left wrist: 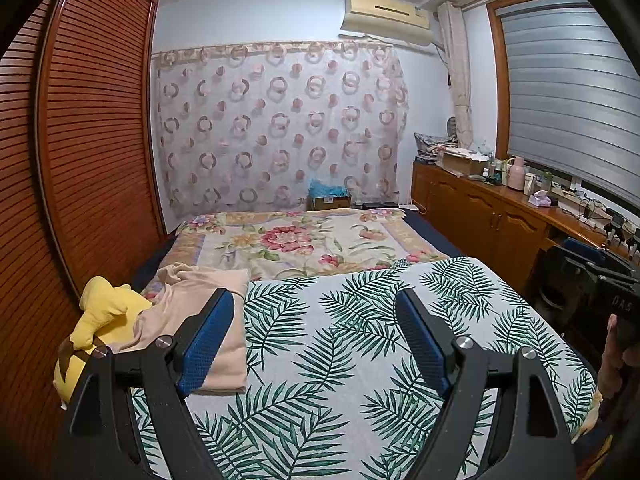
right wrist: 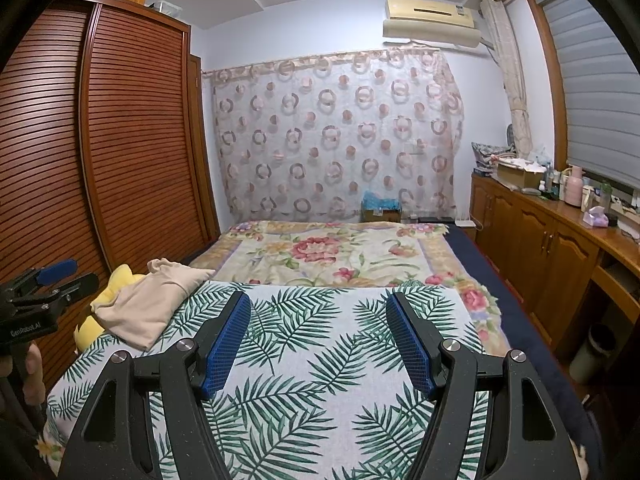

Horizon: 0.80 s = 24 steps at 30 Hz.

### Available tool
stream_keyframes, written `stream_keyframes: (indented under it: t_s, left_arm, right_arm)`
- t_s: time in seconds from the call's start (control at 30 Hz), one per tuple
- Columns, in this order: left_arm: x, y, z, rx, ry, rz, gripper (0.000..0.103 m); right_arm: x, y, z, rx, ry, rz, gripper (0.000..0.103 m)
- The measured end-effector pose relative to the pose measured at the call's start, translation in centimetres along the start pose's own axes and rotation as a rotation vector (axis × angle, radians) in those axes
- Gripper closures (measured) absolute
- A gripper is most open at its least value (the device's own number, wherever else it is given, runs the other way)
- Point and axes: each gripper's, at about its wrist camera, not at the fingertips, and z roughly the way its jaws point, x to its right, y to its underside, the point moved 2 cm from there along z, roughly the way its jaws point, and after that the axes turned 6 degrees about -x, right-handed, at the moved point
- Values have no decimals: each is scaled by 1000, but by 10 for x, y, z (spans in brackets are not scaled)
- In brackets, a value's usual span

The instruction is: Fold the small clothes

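A beige garment [left wrist: 196,312] lies crumpled at the left edge of the fern-print cloth [left wrist: 340,344], partly on a yellow garment [left wrist: 106,312]. My left gripper [left wrist: 316,300] is open and empty, held above the cloth, its left finger over the beige garment's edge. In the right wrist view the beige garment [right wrist: 148,304] and the yellow one [right wrist: 116,280] lie to the far left. My right gripper [right wrist: 318,304] is open and empty above the fern-print cloth [right wrist: 320,344]. The left gripper shows at the left edge [right wrist: 56,276]. The right gripper's body shows at the right edge [left wrist: 600,276].
The fern-print cloth covers the near end of a bed with a floral blanket [left wrist: 296,240]. A slatted wooden wardrobe [left wrist: 92,140] runs along the left. A wooden counter [right wrist: 560,232] with clutter runs along the right. A curtain [right wrist: 336,136] hangs at the back.
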Motion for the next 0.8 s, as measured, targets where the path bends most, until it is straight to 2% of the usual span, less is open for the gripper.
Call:
stream_keyframes:
  t_s: [0.8]
  left_arm:
    - [0,2,0,3,1,0,20]
  right_arm:
    - [6,-2,1,-1,1,-2,31]
